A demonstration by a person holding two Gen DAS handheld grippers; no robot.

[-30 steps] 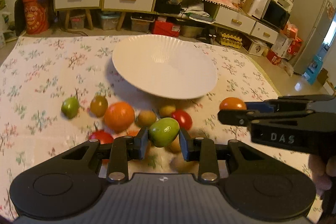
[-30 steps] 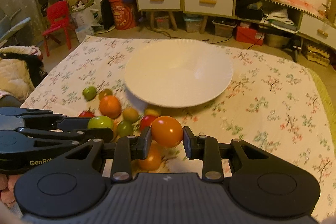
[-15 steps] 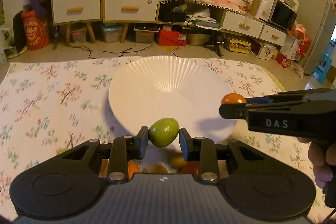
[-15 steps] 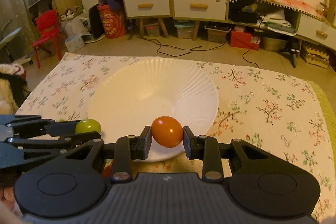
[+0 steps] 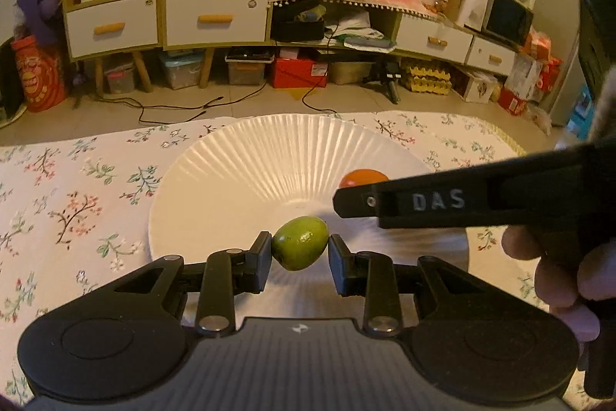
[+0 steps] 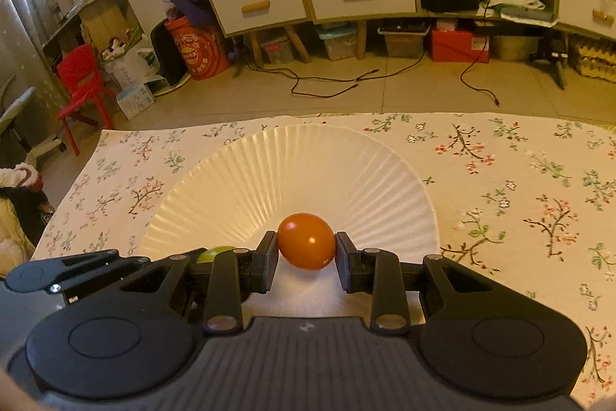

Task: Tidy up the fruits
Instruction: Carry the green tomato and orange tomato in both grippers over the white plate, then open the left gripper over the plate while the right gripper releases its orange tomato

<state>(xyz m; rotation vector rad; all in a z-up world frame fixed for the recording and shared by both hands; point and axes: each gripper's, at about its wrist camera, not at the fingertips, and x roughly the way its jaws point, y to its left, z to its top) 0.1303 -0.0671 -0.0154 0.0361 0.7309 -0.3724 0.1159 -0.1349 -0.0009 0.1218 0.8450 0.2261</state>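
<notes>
The left gripper clenches a small, smooth, slippery green oval fruit at its waist; the right gripper likewise pinches a glossy orange fruit, both above the ribbed white plate ahead.

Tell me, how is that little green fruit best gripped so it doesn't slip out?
Across its middle, one pad on each side, as the left gripper holds the green fruit now over the white plate. It is smooth and egg-shaped, so the widest part probably seats best between flat pads; a grip nearer its ends would likely squirt it out.
</notes>
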